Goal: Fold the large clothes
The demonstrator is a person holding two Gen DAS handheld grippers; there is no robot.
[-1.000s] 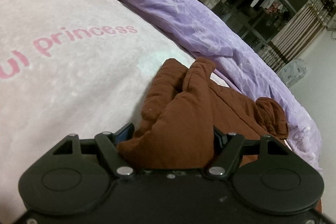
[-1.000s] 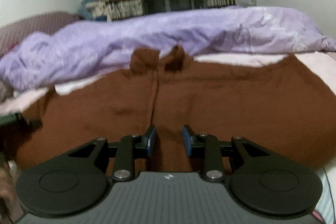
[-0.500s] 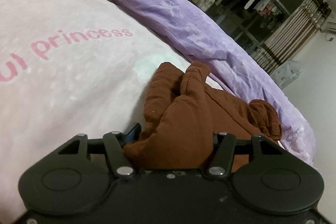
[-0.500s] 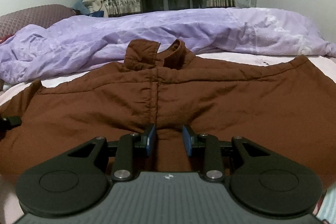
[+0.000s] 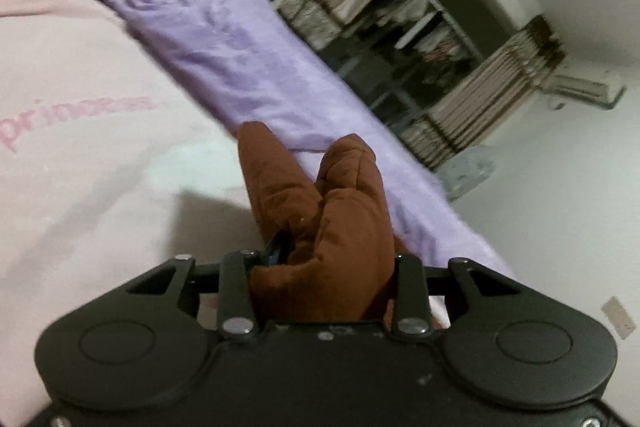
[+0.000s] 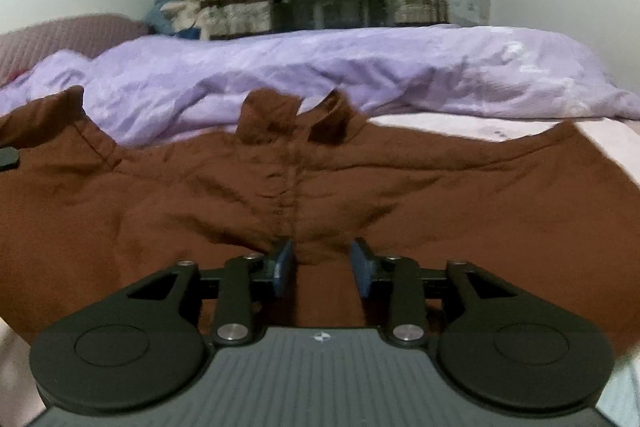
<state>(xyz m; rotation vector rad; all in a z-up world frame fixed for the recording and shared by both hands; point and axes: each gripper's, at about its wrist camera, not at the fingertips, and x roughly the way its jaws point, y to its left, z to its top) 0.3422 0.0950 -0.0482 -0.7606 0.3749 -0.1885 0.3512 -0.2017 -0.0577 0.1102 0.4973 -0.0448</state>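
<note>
Left gripper [image 5: 324,267]: jaws have just been closing and now clamp a bunched fold of brown fabric between them. The pads are mostly buried in it, so contact on the far pad is probable, not confirmed. It points slightly below level.

Right gripper [image 6: 322,269]: jaws have just been opening; blue pads [image 6: 283,267] stand apart, nothing pressed between them. It is tilted downward.

Dim indoor light, left view smeared by motion blur, right view softly blurred, fisheye bending at edges, dark rounded corners
</note>
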